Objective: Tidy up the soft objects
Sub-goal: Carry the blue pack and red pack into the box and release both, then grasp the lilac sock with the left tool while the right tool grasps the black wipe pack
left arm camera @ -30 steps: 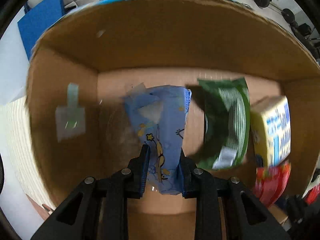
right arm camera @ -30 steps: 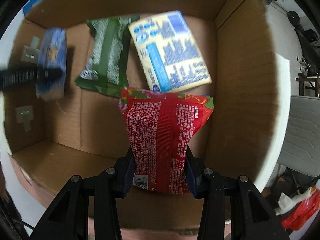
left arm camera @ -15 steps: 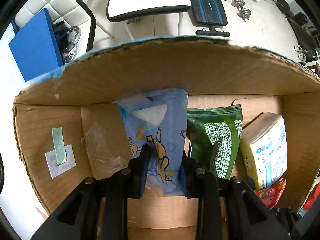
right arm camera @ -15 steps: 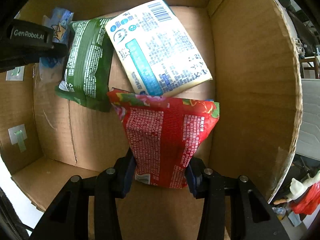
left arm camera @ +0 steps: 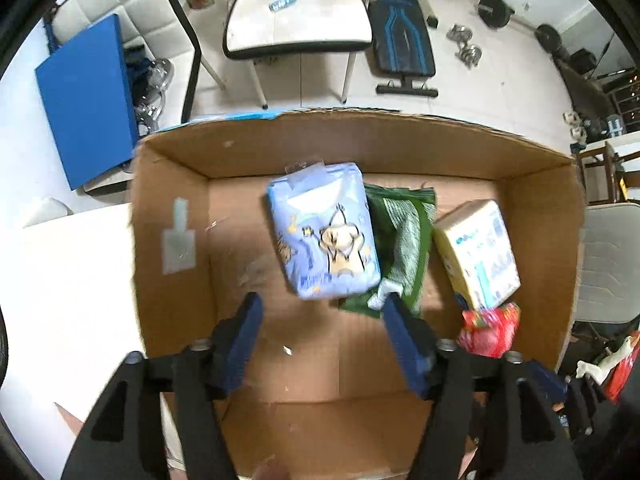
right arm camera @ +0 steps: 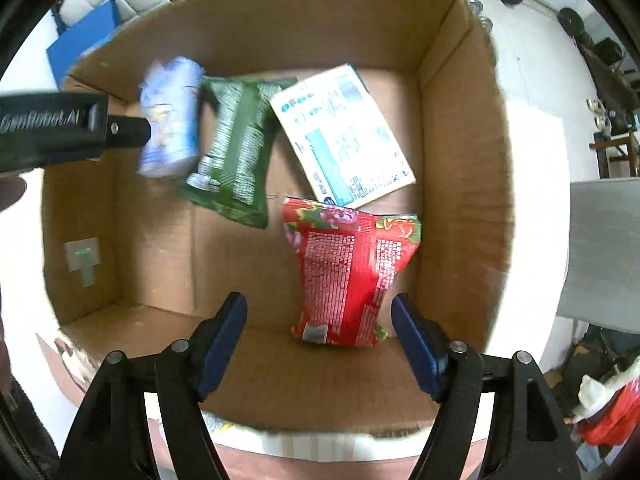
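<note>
An open cardboard box (left arm camera: 172,280) (right arm camera: 464,168) holds several soft packs. A light blue pack with a cartoon print (left arm camera: 324,228) (right arm camera: 170,116) lies on the box floor, partly over a green pouch (left arm camera: 404,240) (right arm camera: 236,148). A yellow-white tissue pack (left arm camera: 478,252) (right arm camera: 344,136) lies to the right. A red pouch (right arm camera: 348,272) (left arm camera: 488,328) lies near the front right. My left gripper (left arm camera: 324,332) is open and empty just short of the blue pack. My right gripper (right arm camera: 320,328) is open around the red pouch's near end without gripping it.
The box stands on a white table (left arm camera: 68,288). Behind it are a white chair (left arm camera: 296,20), a blue board (left arm camera: 88,96), a weight bench (left arm camera: 400,32) and dumbbells on the floor. A grey chair (right arm camera: 604,248) stands at the right.
Both grippers have opened and pulled back up out of the box. The blue pack and the red pouch have been let go and now lie on the box floor.
</note>
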Tool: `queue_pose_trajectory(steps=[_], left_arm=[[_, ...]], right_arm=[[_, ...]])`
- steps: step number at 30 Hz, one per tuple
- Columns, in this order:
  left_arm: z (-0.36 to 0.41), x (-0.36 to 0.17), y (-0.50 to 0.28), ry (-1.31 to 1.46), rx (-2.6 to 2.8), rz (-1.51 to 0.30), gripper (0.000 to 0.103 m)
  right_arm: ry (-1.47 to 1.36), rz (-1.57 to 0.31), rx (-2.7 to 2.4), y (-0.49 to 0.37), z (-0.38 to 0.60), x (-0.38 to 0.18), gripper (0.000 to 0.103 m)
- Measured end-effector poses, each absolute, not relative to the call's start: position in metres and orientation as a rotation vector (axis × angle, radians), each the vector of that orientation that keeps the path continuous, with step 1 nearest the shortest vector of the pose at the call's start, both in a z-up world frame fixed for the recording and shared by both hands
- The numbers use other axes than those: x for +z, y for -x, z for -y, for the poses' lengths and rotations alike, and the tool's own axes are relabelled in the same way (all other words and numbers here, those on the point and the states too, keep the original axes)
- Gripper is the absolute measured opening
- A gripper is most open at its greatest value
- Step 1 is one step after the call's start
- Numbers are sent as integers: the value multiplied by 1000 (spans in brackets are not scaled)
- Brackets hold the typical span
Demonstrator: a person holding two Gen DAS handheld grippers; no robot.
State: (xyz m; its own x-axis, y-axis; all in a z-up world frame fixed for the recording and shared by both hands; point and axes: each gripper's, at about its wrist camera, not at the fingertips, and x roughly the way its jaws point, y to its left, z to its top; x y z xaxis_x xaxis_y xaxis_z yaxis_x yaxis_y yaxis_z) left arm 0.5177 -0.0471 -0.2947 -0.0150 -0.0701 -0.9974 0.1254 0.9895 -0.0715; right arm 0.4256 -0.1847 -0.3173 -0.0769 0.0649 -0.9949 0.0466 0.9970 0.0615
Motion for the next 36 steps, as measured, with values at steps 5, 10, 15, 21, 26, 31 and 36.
queue_pose_trajectory(steps=[5, 10, 15, 21, 26, 31, 36], left_arm=[[31, -264, -482, 40, -163, -1523, 96], [19, -241, -447, 61, -137, -1471, 96], [13, -216, -415, 70, -119, -1398, 96], [14, -181, -378, 18, -104, -1294, 96], [14, -157, -353, 20, -110, -1233, 96], [17, -138, -337, 4, -106, -1179, 96], [5, -135, -318, -42, -17, -1132, 96]], right_arm=[[-73, -1596, 26, -412, 183, -285, 97], [-78, -1533, 24, -404, 174, -261, 103], [-66, -1465, 12, -387, 170, -240, 103], [-46, -1369, -2, -361, 170, -206, 103], [-47, -1316, 9, -339, 169, -183, 103], [-78, -1273, 27, -323, 169, -165, 103], [-168, -1255, 54, -306, 179, -160, 103]])
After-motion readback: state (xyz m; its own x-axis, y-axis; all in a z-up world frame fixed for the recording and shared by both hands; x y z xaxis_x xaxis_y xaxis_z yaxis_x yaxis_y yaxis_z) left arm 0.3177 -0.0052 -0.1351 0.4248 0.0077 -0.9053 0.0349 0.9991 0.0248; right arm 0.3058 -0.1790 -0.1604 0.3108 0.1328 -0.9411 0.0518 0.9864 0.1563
